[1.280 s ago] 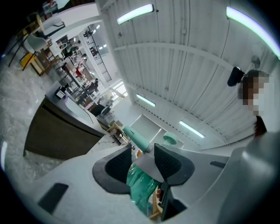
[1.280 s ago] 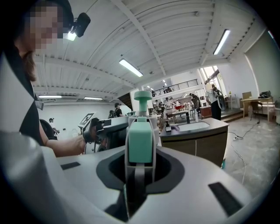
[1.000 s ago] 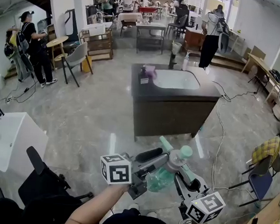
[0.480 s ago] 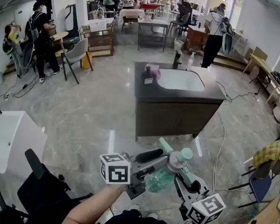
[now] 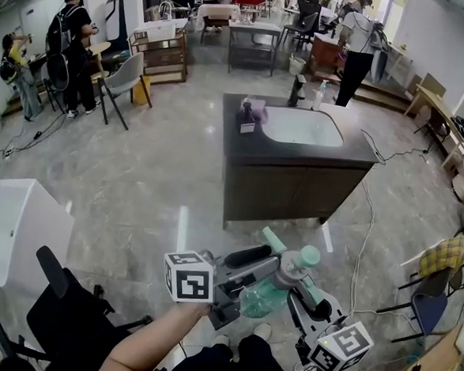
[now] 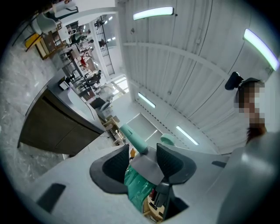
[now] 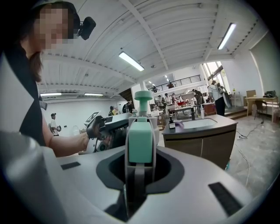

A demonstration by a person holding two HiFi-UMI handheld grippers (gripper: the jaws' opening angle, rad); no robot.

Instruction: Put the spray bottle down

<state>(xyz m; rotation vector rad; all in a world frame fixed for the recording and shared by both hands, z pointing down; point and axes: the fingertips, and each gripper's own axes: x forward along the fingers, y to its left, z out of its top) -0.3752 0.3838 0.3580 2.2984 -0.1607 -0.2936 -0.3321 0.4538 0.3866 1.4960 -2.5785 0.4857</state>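
While both grippers hold it, the spray bottle (image 5: 265, 296) hangs in the air above the grey floor (image 5: 152, 191), close in front of the person and well short of the dark desk (image 5: 287, 192). It touches no surface. Its clear teal body is tilted, with the grey head uppermost and the mint nozzle pointing up and to the left in the head view, toward the desk. The left gripper (image 6: 143, 158) has its jaws drawn in on the grey head just above the body, one dark pad on each side. The right gripper (image 7: 140, 164) comes in from the other side, and its jaws stand only a narrow way apart, closed on the mint part of the head. On the desk a white basin (image 5: 303, 126) takes up most of the top. A purple cloth (image 5: 255, 109) and a small dark bottle (image 5: 243, 120) sit near the far left corner, just beside the basin.
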